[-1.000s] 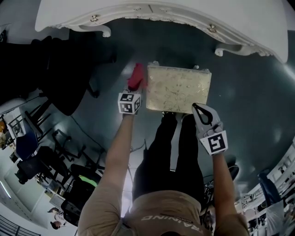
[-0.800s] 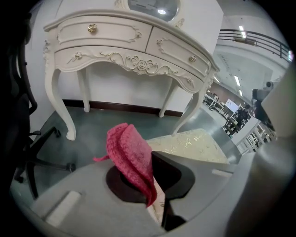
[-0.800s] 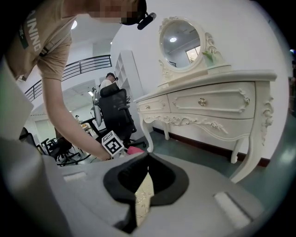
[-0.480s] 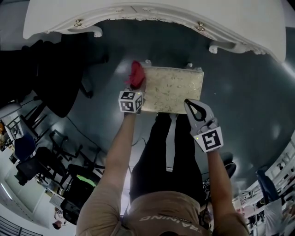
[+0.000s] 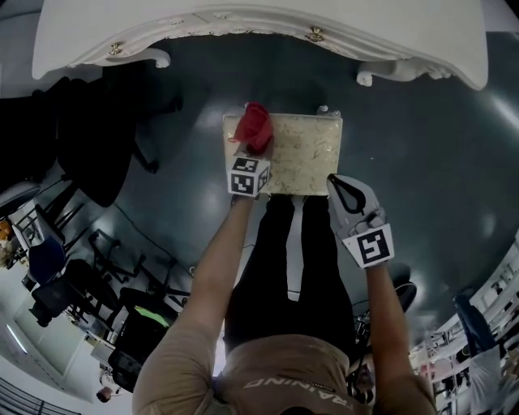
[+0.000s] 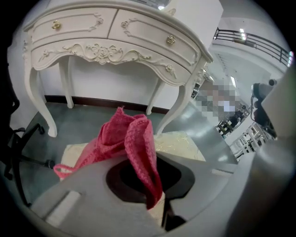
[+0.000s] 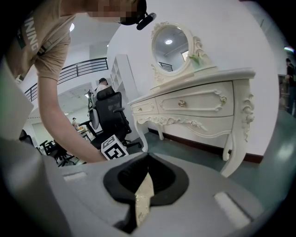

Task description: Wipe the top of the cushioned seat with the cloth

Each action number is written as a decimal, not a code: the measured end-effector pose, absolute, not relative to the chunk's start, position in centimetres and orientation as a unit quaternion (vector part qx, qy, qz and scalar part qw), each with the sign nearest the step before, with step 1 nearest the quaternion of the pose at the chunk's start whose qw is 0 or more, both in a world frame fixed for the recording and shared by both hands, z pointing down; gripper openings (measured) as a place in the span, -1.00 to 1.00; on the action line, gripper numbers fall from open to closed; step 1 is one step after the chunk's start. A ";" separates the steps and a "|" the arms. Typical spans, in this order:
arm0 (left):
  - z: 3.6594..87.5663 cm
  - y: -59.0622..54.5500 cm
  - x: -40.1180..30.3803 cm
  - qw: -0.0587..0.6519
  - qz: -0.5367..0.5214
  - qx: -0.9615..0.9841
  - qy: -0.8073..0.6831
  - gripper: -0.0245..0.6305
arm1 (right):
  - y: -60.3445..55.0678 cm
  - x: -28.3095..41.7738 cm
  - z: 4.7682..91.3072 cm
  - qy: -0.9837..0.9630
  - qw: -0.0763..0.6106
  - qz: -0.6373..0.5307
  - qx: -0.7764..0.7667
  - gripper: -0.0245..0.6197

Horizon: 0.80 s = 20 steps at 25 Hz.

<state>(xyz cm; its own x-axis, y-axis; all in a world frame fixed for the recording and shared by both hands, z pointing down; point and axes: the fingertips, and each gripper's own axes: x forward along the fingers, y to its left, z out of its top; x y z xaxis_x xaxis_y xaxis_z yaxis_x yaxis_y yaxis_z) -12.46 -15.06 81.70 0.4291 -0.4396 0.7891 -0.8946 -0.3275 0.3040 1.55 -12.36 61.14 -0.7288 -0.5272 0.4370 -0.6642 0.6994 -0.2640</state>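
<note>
The cushioned seat (image 5: 304,154) is a cream patterned rectangle on the dark floor, in front of my legs. A red cloth (image 5: 255,128) is bunched over its far-left part. My left gripper (image 5: 253,151) is shut on the cloth, its marker cube over the seat's near-left edge. In the left gripper view the red cloth (image 6: 129,141) rises from between the jaws of my left gripper (image 6: 141,159), with the seat (image 6: 178,142) below. My right gripper (image 5: 335,181) hangs shut at the seat's near-right corner, holding nothing. Through the shut right gripper (image 7: 147,157) a sliver of the seat (image 7: 144,196) shows.
A white carved dressing table (image 5: 259,24) stands just beyond the seat, its legs (image 5: 381,73) on either side; a mirror (image 7: 170,42) sits on top. Black office chairs (image 5: 97,138) stand to the left. My legs (image 5: 284,251) are right behind the seat.
My left gripper has carried the red cloth rightward, from beside the seat's left edge onto its top. The right gripper has stayed by the near-right corner.
</note>
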 end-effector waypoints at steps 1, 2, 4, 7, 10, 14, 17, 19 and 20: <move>81.8 -15.1 -11.6 0.376 0.304 0.757 -0.440 -0.81 | -12.2 2.2 61.2 -0.906 0.167 0.208 0.330 -0.92; 81.8 -15.1 -10.9 0.377 0.304 0.756 -0.440 -0.81 | -12.0 2.9 61.4 -0.904 0.167 0.210 0.332 -0.92; 82.0 -15.3 -9.4 0.379 0.303 0.755 -0.441 -0.81 | -11.8 4.2 61.6 -0.902 0.166 0.214 0.337 -0.92; 82.1 -15.5 -7.0 0.381 0.301 0.759 -0.434 -0.81 | -11.7 6.1 61.8 -0.898 0.165 0.217 0.344 -0.91; 82.2 -15.3 -4.3 0.384 0.301 0.765 -0.420 -0.81 | -11.6 7.7 62.0 -0.894 0.164 0.222 0.352 -0.92; 82.4 -15.4 -0.7 0.387 0.301 0.768 -0.411 -0.81 | -11.5 10.1 62.0 -0.890 0.156 0.224 0.364 -0.92; 82.5 -15.4 1.8 0.384 0.303 0.772 -0.404 -0.81 | -11.2 12.1 62.1 -0.887 0.159 0.227 0.370 -0.91; 82.5 -15.5 3.2 0.382 0.305 0.774 -0.401 -0.81 | -11.2 13.3 62.3 -0.883 0.161 0.230 0.375 -0.92; 82.5 -15.6 3.9 0.382 0.305 0.775 -0.400 -0.81 | -11.2 13.8 62.3 -0.883 0.161 0.229 0.377 -0.92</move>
